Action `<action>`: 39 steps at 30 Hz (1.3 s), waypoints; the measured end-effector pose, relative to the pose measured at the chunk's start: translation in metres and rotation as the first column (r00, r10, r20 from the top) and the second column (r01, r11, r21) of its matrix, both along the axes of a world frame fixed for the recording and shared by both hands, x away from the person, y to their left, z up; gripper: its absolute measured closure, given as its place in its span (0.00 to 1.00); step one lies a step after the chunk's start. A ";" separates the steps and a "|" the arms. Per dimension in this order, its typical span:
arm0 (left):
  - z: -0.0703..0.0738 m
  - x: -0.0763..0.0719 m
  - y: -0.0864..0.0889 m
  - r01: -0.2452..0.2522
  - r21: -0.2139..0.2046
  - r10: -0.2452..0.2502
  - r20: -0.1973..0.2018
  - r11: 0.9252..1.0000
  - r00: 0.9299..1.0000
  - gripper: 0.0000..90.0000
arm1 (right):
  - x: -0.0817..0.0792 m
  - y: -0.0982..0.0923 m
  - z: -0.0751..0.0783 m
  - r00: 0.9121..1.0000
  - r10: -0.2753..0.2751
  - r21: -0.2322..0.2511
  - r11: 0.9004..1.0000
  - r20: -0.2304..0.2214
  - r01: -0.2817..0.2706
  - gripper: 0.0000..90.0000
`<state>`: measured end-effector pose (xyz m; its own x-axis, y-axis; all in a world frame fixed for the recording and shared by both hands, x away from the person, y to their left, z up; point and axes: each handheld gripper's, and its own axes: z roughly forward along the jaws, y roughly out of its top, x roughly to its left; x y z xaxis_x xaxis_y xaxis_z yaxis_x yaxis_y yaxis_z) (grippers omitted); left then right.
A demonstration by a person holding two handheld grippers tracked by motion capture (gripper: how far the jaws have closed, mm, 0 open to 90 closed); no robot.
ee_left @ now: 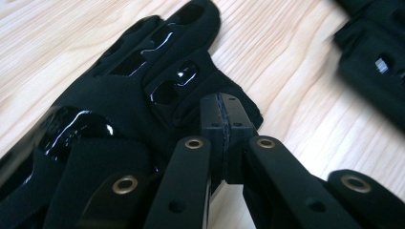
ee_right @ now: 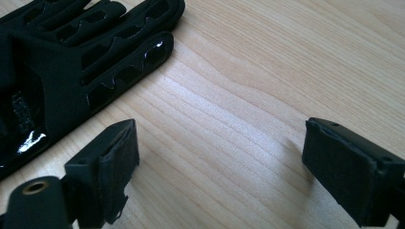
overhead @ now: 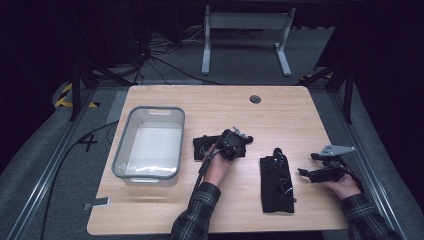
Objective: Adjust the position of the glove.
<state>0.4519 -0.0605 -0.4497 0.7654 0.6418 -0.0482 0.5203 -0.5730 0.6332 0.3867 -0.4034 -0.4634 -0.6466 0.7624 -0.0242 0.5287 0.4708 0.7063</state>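
Bin [overhead: 150, 142] on surface [overhead: 280, 115], left side. One glove [overhead: 210, 146] just right of bin, under left hand-held gripper [overhead: 239, 136]. Second glove [overhead: 276, 181] farther right; right hand-held gripper [overhead: 306, 165] beside it, apart.

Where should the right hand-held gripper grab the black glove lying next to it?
Probably the outer finger edge of the black glove, coming from the bare wood on its right. The glove lies flat on the table, and that edge is nearest the right hand-held gripper, whose jaws stand open. Tilt down and pinch the thin edge.
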 end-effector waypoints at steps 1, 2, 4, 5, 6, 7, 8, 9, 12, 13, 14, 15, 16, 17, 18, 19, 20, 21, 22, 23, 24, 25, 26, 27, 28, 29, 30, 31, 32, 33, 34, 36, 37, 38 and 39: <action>0.000 0.001 -0.003 0.008 -0.003 -0.008 0.000 1.000 1.000 1.00 | 0.000 0.000 0.000 1.000 0.000 0.000 1.000 0.000 0.000 0.14; 0.000 0.001 -0.007 0.010 -0.008 -0.010 -0.002 1.000 1.000 1.00 | 0.000 0.000 0.000 1.000 0.000 0.000 1.000 0.000 0.000 0.14; -0.001 0.001 -0.014 0.017 -0.017 -0.017 -0.008 1.000 1.000 1.00 | 0.000 0.000 0.000 1.000 0.000 -0.001 1.000 0.000 0.000 0.14; 0.000 0.002 -0.017 0.026 -0.015 -0.026 -0.007 1.000 1.000 1.00 | 0.000 0.000 0.000 1.000 0.000 0.000 1.000 0.000 0.000 0.14; 0.000 0.002 -0.020 0.032 -0.017 -0.033 -0.010 0.999 0.999 1.00 | 0.000 0.000 0.000 1.000 0.000 -0.001 1.000 0.000 0.000 0.14; 0.000 0.002 -0.020 0.032 -0.017 -0.033 -0.010 0.999 0.999 1.00 | 0.000 0.000 0.000 1.000 0.000 -0.001 1.000 0.000 0.000 0.14; 0.000 0.002 -0.027 0.044 -0.018 -0.044 -0.011 0.999 0.999 1.00 | 0.000 0.000 0.000 1.000 0.000 -0.001 1.000 0.000 0.000 0.14; 0.000 0.002 -0.027 0.044 -0.018 -0.044 -0.011 0.999 0.999 1.00 | 0.000 0.000 0.000 1.000 0.000 -0.001 1.000 0.000 0.000 0.14; 0.000 0.003 -0.035 0.056 -0.022 -0.056 -0.015 0.998 0.998 1.00 | 0.000 0.000 0.000 1.000 0.000 -0.001 1.000 0.000 0.000 0.14; 0.000 0.003 -0.037 0.057 -0.022 -0.057 -0.011 0.998 0.998 1.00 | 0.000 0.000 0.000 1.000 0.000 -0.001 1.000 0.000 0.000 0.14; 0.000 0.003 -0.039 0.059 -0.024 -0.059 -0.011 0.998 0.998 1.00 | 0.000 0.000 0.000 1.000 0.000 0.000 1.000 0.000 0.000 0.14; 0.001 0.004 -0.039 0.063 -0.024 -0.063 -0.011 0.998 0.998 1.00 | 0.000 0.000 0.000 1.000 0.000 -0.001 1.000 0.000 0.000 0.14; 0.002 0.004 -0.038 0.063 -0.030 -0.063 -0.012 0.998 0.998 1.00 | 0.000 0.000 0.000 1.000 0.000 0.000 1.000 0.000 0.000 0.14; 0.003 0.004 -0.037 0.061 -0.039 -0.061 -0.015 0.997 0.998 1.00 | 0.000 0.000 0.000 1.000 0.000 -0.001 1.000 0.000 0.000 0.14; 0.004 0.004 -0.035 0.063 -0.033 -0.064 -0.015 0.997 0.998 1.00 | 0.000 0.000 0.000 1.000 0.000 -0.001 1.000 0.000 0.000 0.14; 0.005 0.004 -0.032 0.058 -0.035 -0.058 -0.016 0.998 0.998 1.00 | 0.000 0.000 0.000 1.000 0.000 -0.001 1.000 0.000 0.000 0.14; 0.005 0.004 -0.032 0.058 -0.035 -0.058 -0.016 0.998 0.998 1.00 | 0.000 0.000 0.000 1.000 0.000 -0.001 1.000 0.000 0.000 0.14; 0.006 0.005 -0.030 0.058 -0.034 -0.059 -0.018 0.998 0.998 1.00 | 0.000 0.000 0.000 1.000 0.000 -0.001 1.000 0.000 0.000 0.14; 0.008 0.006 -0.025 0.047 -0.046 -0.048 -0.016 0.998 0.999 1.00 | 0.000 0.000 0.000 1.000 0.000 0.000 1.000 0.000 0.000 0.14; 0.010 0.006 -0.022 0.039 -0.050 -0.040 -0.015 0.998 0.999 1.00 | 0.000 0.000 0.000 1.000 0.000 0.000 1.000 0.000 0.000 0.14; 0.011 0.007 -0.019 0.036 -0.053 -0.036 -0.012 0.998 0.999 1.00 | 0.000 0.000 0.000 1.000 0.000 0.000 1.000 0.000 0.000 0.14; 0.013 0.007 -0.016 0.033 -0.056 -0.034 -0.014 0.998 0.999 1.00 | 0.000 0.000 0.000 1.000 0.000 0.000 1.000 0.000 0.000 0.14; 0.013 0.007 -0.016 0.033 -0.056 -0.034 -0.014 0.998 0.999 1.00 | 0.000 0.000 0.000 1.000 0.000 0.000 1.000 0.000 0.000 0.14; 0.016 0.008 -0.010 0.016 -0.066 -0.017 -0.009 0.998 1.000 1.00 | 0.000 0.000 0.000 1.000 0.000 -0.001 1.000 0.000 0.000 0.14; 0.016 0.008 -0.010 0.016 -0.066 -0.017 -0.009 0.998 1.000 1.00 | 0.000 0.000 0.000 1.000 0.000 -0.001 1.000 0.000 0.000 0.14; 0.019 0.010 -0.003 0.006 -0.061 -0.006 -0.001 0.998 1.000 1.00 | 0.000 0.000 0.000 1.000 0.000 -0.001 1.000 0.000 0.000 0.14; 0.020 0.010 0.000 -0.006 -0.062 0.006 0.001 0.998 1.000 1.00 | 0.000 0.000 0.000 1.000 0.000 0.000 1.000 0.000 0.000 0.14; 0.020 0.011 0.003 -0.014 -0.061 0.014 0.003 0.998 1.000 1.00 | 0.000 0.000 0.000 1.000 0.000 -0.001 1.000 0.000 0.000 0.14; 0.021 0.013 0.008 -0.024 -0.065 0.024 0.003 0.998 1.000 1.00 | 0.000 0.000 0.000 1.000 0.000 -0.001 1.000 0.000 0.000 0.14; 0.021 0.013 0.008 -0.024 -0.065 0.024 0.003 0.998 1.000 1.00 | 0.000 0.000 0.000 1.000 0.000 -0.001 1.000 0.000 0.000 0.14; 0.022 0.014 0.012 -0.033 -0.064 0.034 0.004 0.997 0.999 1.00 | 0.000 0.000 0.000 1.000 0.000 -0.001 1.000 0.000 0.000 0.14; 0.022 0.016 0.019 -0.051 -0.067 0.052 0.006 0.996 0.999 1.00 | 0.000 0.000 0.000 1.000 0.000 -0.001 1.000 0.000 0.000 0.14; 0.023 0.019 0.028 -0.069 -0.063 0.070 0.008 0.996 0.998 1.00 | 0.000 0.000 0.000 1.000 0.000 -0.001 1.000 0.000 0.000 0.14; 0.023 0.019 0.030 -0.081 -0.065 0.082 0.008 0.995 0.997 1.00 | 0.000 0.000 0.000 1.000 0.000 -0.001 1.000 0.001 0.000 0.14; 0.023 0.019 0.030 -0.081 -0.065 0.082 0.008 0.995 0.997 1.00 | 0.000 0.000 0.000 1.000 0.000 -0.001 1.000 0.001 0.000 0.14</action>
<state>0.4710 -0.0306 -0.4268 0.7112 0.6980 -0.0837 0.5571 -0.4869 0.6727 0.3869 -0.4032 -0.4634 -0.6468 0.7622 -0.0257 0.5275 0.4716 0.7066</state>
